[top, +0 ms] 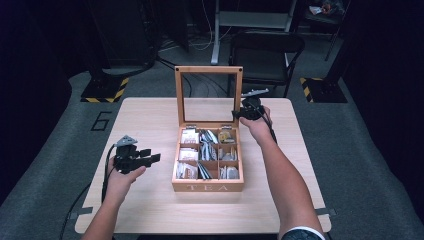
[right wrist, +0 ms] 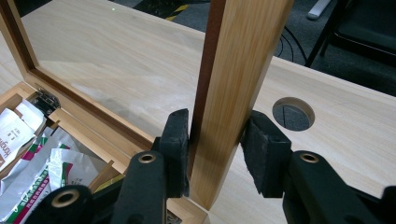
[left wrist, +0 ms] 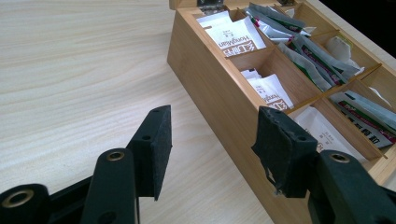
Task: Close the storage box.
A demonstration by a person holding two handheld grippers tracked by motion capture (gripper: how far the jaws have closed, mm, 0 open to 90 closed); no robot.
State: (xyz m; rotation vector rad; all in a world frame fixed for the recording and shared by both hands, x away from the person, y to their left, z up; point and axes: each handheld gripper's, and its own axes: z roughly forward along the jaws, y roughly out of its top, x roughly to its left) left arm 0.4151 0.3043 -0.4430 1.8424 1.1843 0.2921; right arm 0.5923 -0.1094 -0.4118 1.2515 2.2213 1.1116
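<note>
Your right gripper (right wrist: 212,154) pinches the lid (right wrist: 233,93) w/ its jaws tight on the frame's side — that keeps it standing up. Your left gripper (left wrist: 212,149) waits wide open, holding nothing, just beside the tea box (left wrist: 219,98) in the table's (top: 150,115) middle — ready to steady it.

Setting: lab or recording studio, not a home. Evidence: dark curtained walls; grey carpet floor (top: 60,125) with a painted "6" (top: 101,120); hazard-striped stand bases (top: 106,90) at both far corners of the table (top: 150,200) (yellow and black); loose cables (top: 205,35) on the floor; folding chair (top: 265,50) behind the far edge; cable hole (right wrist: 292,113) in the tabletop.
</note>
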